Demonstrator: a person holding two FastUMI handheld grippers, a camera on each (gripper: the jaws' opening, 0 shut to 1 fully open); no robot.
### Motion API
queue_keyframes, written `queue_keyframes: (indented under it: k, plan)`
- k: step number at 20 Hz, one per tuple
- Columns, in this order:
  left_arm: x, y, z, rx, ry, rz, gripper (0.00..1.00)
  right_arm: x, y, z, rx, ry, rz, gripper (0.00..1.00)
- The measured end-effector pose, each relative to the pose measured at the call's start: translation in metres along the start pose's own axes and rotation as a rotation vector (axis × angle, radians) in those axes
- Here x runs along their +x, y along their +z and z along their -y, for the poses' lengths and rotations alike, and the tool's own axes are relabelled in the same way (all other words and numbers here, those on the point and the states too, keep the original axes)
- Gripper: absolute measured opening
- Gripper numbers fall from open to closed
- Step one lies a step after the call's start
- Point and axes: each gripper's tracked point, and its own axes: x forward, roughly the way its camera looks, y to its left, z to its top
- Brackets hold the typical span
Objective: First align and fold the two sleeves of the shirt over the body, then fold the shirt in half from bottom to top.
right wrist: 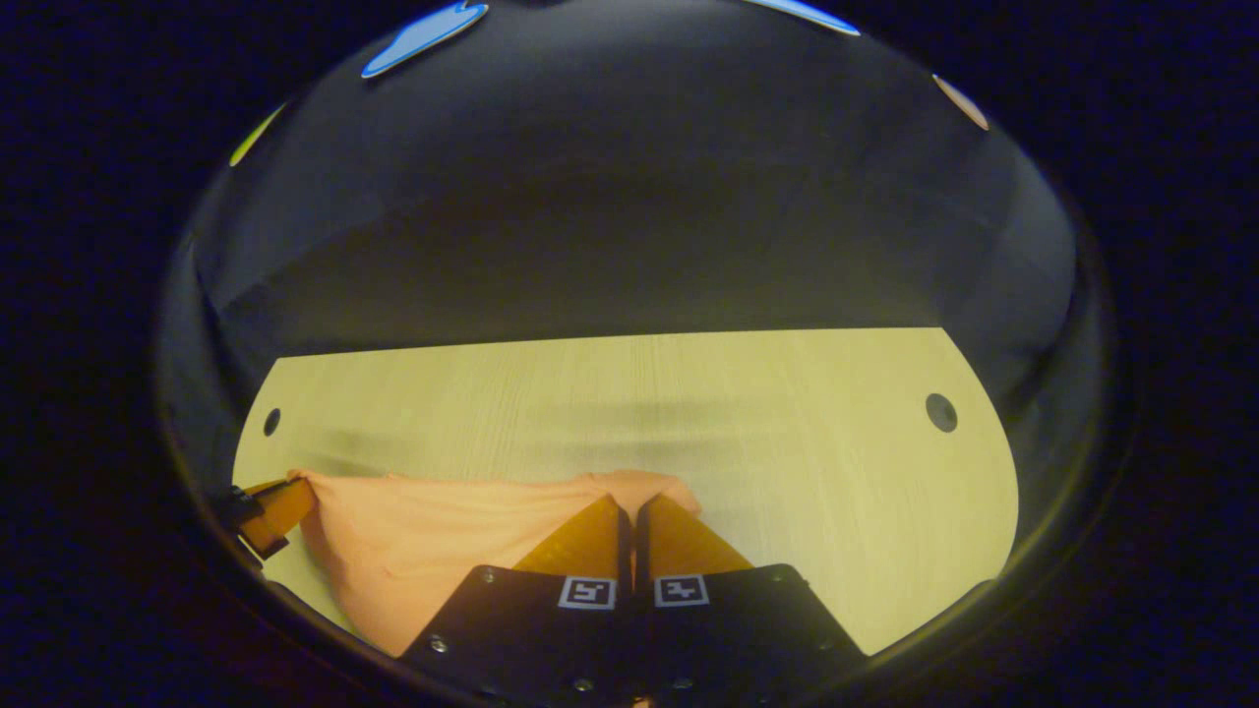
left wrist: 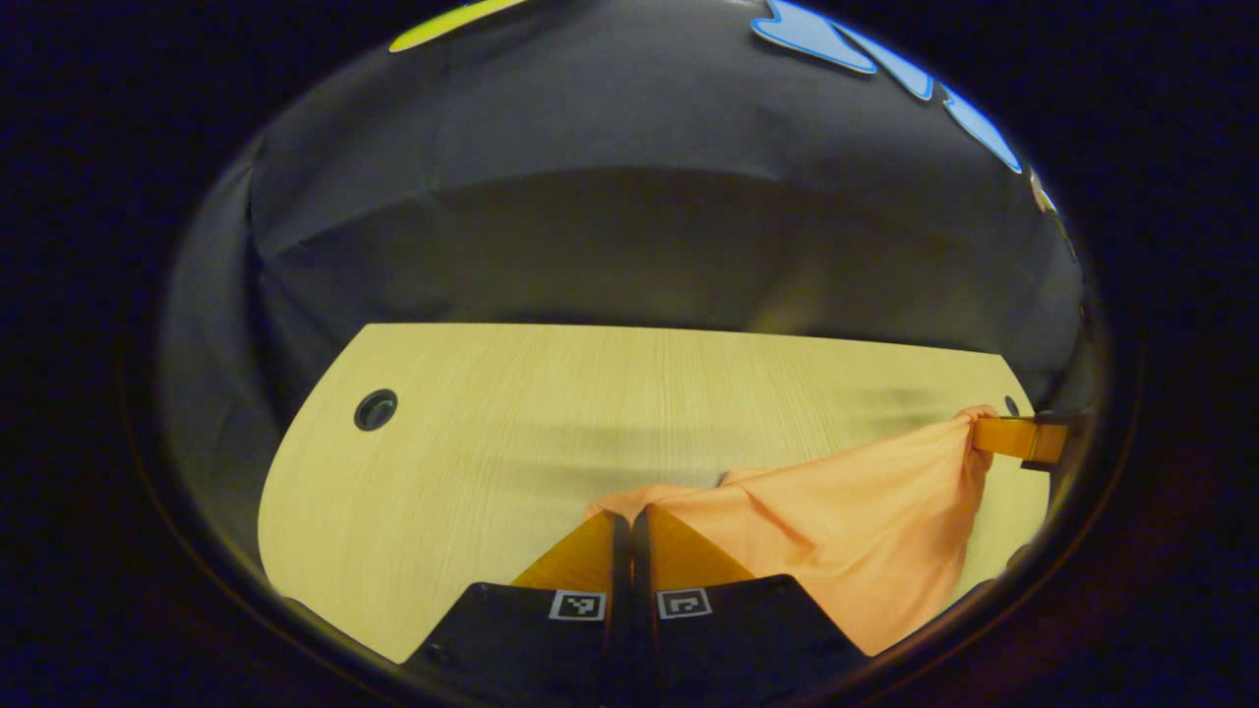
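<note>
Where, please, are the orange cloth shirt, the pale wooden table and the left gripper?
orange cloth shirt [left wrist: 866, 521]: left gripper view, hanging middle of the fabric.
pale wooden table [right wrist: 787, 442]: right gripper view, bare top.
left gripper [left wrist: 629, 526]: left gripper view, between its fingertips.

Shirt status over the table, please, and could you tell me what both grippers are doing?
Left gripper and right gripper both shut on the shirt. Shirt stretched between them over the table. Nothing in the way.

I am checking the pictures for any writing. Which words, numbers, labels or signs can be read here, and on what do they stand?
No readable words or numbers.
Left gripper: two square black-and-white marker codes, a pattern and no text.
Right gripper: two markers of the same kind, also no text.
Shirt: no print or label to see.
Table: bare wood, no writing.
</note>
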Motion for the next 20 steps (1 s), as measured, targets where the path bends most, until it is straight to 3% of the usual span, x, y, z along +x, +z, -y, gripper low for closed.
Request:
queue_keyframes:
  k: [3,6,9,12,13,14,17,20]
  plan:
    - [0.000,0.006,0.009,0.052,0.028,0.032,0.05,0.008,-0.005,-0.002,0.016,-0.014,-0.013,0.00]
    - [0.008,-0.013,0.022,0.094,0.046,-0.028,0.05,0.009,-0.009,0.000,0.027,-0.023,-0.042,0.00]
    - [0.013,-0.022,0.021,0.053,0.022,-0.045,0.12,0.007,-0.005,-0.002,0.020,-0.026,-0.026,0.01]
    - [0.004,-0.025,0.017,0.081,0.027,-0.065,0.77,0.003,-0.009,-0.003,0.037,-0.016,-0.031,0.14]
    - [-0.001,-0.019,0.024,0.081,0.015,-0.064,0.90,0.002,-0.009,-0.002,0.042,-0.016,-0.038,0.38]
    - [-0.007,-0.013,0.027,0.079,0.010,-0.058,0.89,-0.001,-0.007,-0.003,0.048,-0.019,-0.034,0.61]
    - [-0.039,-0.002,0.031,0.077,-0.004,-0.045,0.82,-0.017,-0.003,-0.003,0.048,-0.023,-0.020,0.64]
    - [-0.080,0.012,0.031,0.056,-0.025,-0.027,0.84,-0.061,0.002,-0.006,0.034,-0.023,0.008,0.64]
